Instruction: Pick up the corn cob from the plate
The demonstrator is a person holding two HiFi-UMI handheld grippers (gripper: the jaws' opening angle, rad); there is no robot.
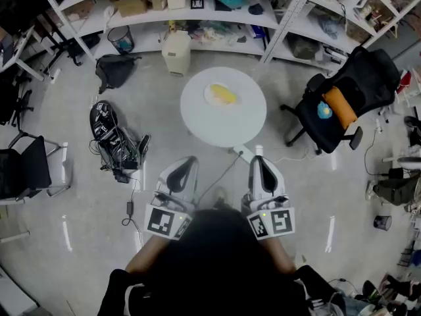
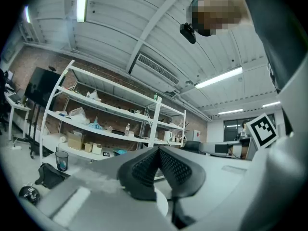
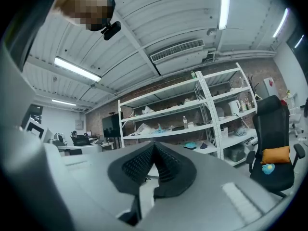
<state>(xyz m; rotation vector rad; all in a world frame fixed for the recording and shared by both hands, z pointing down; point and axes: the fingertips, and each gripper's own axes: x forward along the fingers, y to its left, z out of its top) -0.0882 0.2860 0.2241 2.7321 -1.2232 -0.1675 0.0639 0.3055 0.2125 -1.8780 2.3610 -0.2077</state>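
A yellow corn cob point(image 1: 223, 95) lies on a white plate point(image 1: 210, 100) on the round white table point(image 1: 223, 124), in the head view ahead of me. My left gripper point(image 1: 183, 168) and right gripper point(image 1: 258, 162) are held side by side close to my body, well short of the table, pointing level toward it. In the left gripper view the left gripper point(image 2: 158, 151) has its black ribbed pads meeting at the tip, with nothing between them. The right gripper point(image 3: 154, 146) looks the same in its own view. Neither gripper view shows the corn.
A black office chair point(image 1: 342, 104) with an orange cushion stands right of the table. White shelving point(image 1: 197, 15) runs along the back, with a white bin point(image 1: 176, 51) and a black bag point(image 1: 115, 68) below. A tangle of cables and gear point(image 1: 115, 140) lies at left, beside another chair point(image 1: 29, 166).
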